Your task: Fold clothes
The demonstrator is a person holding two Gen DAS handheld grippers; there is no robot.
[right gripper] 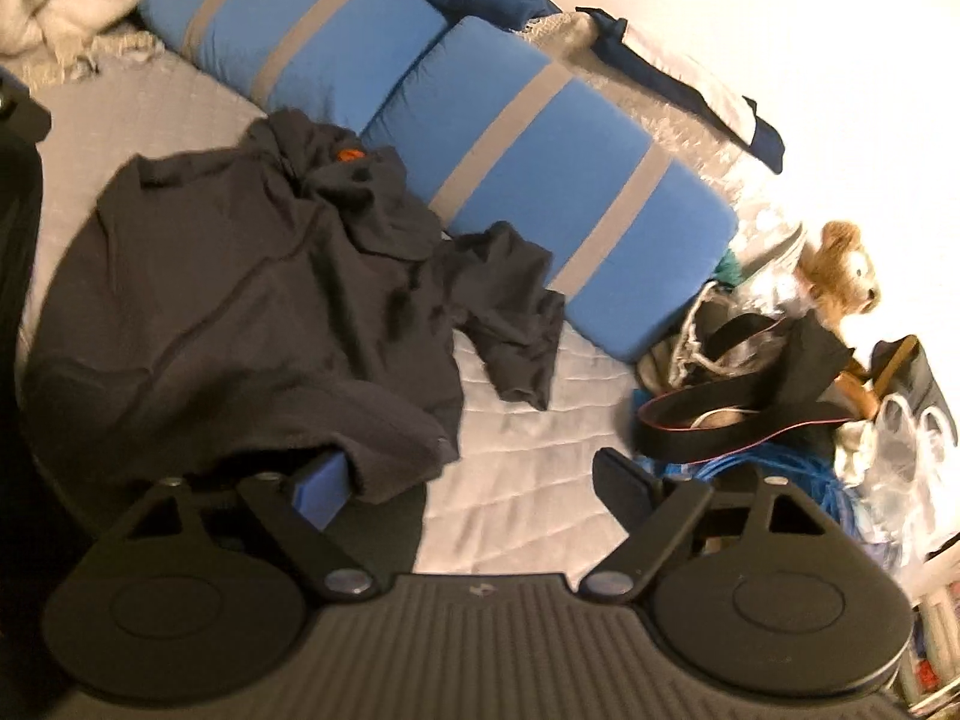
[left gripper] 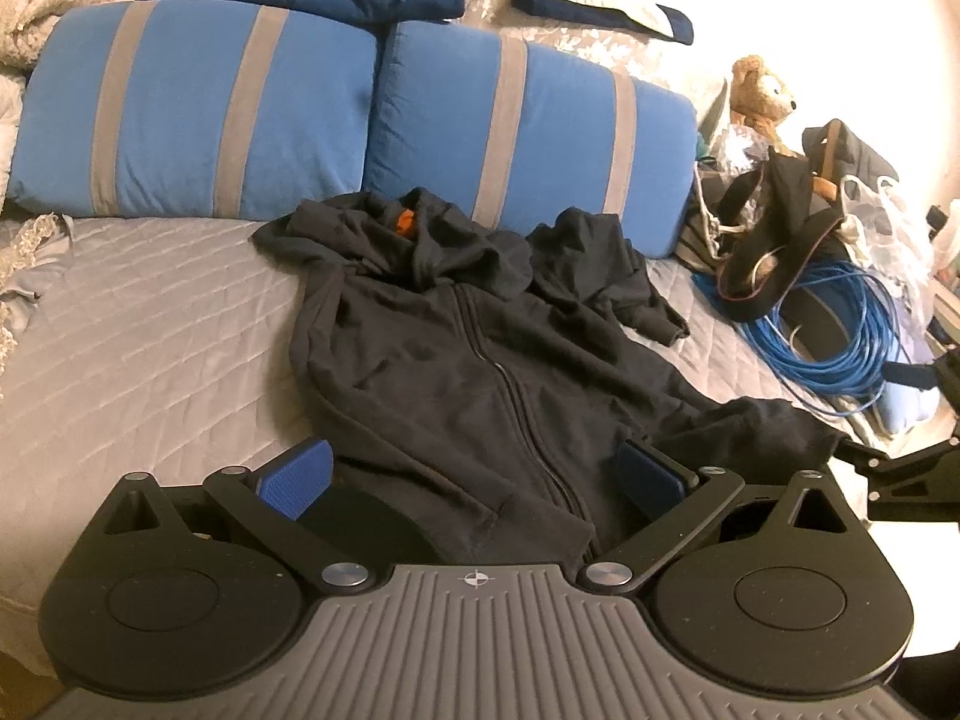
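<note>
Quilted grey bed [left gripper: 150, 324] | blue pillows [left gripper: 198, 114] behind | black hoodie [left gripper: 468, 360] spread | both tongs agape, empty

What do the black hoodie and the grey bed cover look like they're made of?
The black hoodie looks like soft matte cotton fleece, probably: it rumples thickly, no shine. The grey bed cover appears to be smooth quilted fabric with a faint sheen, stitched in diagonal lines.

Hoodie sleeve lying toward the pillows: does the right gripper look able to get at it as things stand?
Probably yes. The right gripper is open, and only bare bed cover lies between it and the sleeve. The hoodie hem drapes over its left finger, which might drag along.
</note>
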